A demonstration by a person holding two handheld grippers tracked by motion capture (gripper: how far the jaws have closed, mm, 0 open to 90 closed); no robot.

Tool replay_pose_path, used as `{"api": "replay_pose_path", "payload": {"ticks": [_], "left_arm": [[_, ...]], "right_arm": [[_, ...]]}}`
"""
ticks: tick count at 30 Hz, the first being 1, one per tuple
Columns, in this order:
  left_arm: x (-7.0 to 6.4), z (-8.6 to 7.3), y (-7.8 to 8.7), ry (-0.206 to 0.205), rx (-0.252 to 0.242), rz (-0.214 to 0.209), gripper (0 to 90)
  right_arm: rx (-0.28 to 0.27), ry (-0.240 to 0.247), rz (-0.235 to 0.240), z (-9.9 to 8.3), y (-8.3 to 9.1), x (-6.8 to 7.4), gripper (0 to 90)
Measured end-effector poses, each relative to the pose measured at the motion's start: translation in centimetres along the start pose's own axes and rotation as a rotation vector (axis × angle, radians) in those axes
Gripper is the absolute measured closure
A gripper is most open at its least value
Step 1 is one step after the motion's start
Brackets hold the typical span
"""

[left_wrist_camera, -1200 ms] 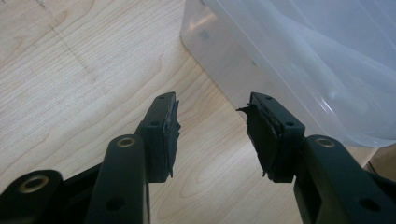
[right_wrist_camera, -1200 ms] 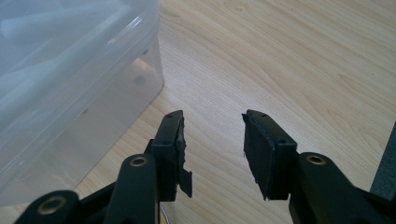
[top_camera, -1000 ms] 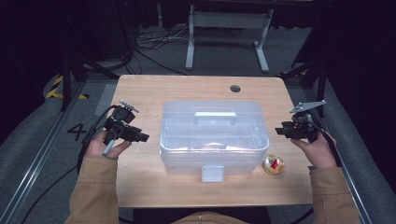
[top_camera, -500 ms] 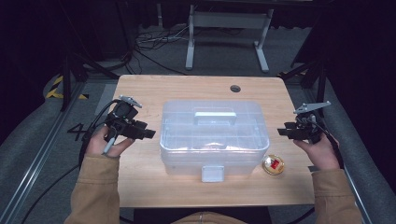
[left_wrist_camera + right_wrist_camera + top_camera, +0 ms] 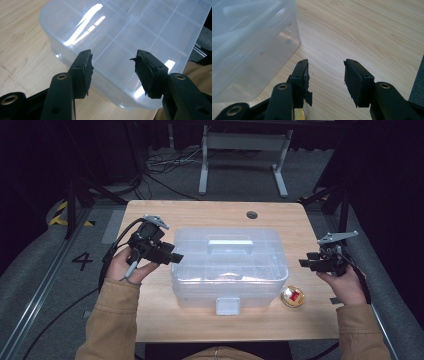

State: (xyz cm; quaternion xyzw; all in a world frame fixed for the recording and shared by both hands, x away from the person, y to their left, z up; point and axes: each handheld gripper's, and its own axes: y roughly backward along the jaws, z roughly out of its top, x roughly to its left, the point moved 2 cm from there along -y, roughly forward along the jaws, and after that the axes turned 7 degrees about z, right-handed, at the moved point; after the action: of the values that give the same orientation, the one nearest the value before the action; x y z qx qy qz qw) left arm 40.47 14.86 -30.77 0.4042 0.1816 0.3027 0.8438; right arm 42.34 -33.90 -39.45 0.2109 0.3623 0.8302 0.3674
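Observation:
A clear plastic compartment box [image 5: 229,265] with a lid, a handle on top and a front latch [image 5: 227,306] sits shut in the middle of the wooden table [image 5: 200,215]. My left gripper [image 5: 175,257] is open at the box's left edge; its own view looks down past its spread jaws [image 5: 112,67] onto the box lid [image 5: 140,32]. Open too, my right gripper [image 5: 304,263] hovers just off the box's right end, over bare wood [image 5: 362,37], with the box corner [image 5: 249,47] to its left. A small round gold tin with a red centre [image 5: 292,296] lies by the box's front right corner.
A round cable hole [image 5: 251,214] is in the table near its far edge. A grey metal stand [image 5: 243,150] and cables lie on the floor beyond. A padded grey rail [image 5: 395,285] runs along the right side.
My left gripper has moved right, closing in on the box's left edge. The right gripper has shifted slightly away from the box. The box has not moved.

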Motion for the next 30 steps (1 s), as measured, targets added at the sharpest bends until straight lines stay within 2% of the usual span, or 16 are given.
{"api": "replay_pose_path", "payload": {"ticks": [2,7,10,15,25,30], "left_arm": [[-0.2,0.3,-0.1,-0.003,-0.002,-0.008,47.7],[-0.9,1.7,-1.1,-0.042,0.003,-0.032,46.3],[-1.3,2.6,-1.6,-0.066,-0.013,-0.089,44.1],[-1.7,3.7,-2.5,-0.095,-0.003,-0.096,43.6],[-2.1,5.0,-4.4,-0.143,0.007,-0.103,42.7],[-2.2,5.6,-5.1,-0.138,0.013,-0.110,42.9]], "right_arm": [[-0.001,-0.001,0.002,0.0,0.0,0.0,54.5],[0.001,-0.001,0.006,-0.3,0.0,0.2,53.9],[0.001,-0.002,0.007,-0.5,0.0,0.2,53.9],[-0.004,-0.005,0.007,-0.8,0.2,0.2,53.8],[-0.010,-0.011,-0.001,-1.1,0.5,0.1,53.2],[-0.010,-0.013,-0.005,-1.4,0.6,0.1,53.2]]}}
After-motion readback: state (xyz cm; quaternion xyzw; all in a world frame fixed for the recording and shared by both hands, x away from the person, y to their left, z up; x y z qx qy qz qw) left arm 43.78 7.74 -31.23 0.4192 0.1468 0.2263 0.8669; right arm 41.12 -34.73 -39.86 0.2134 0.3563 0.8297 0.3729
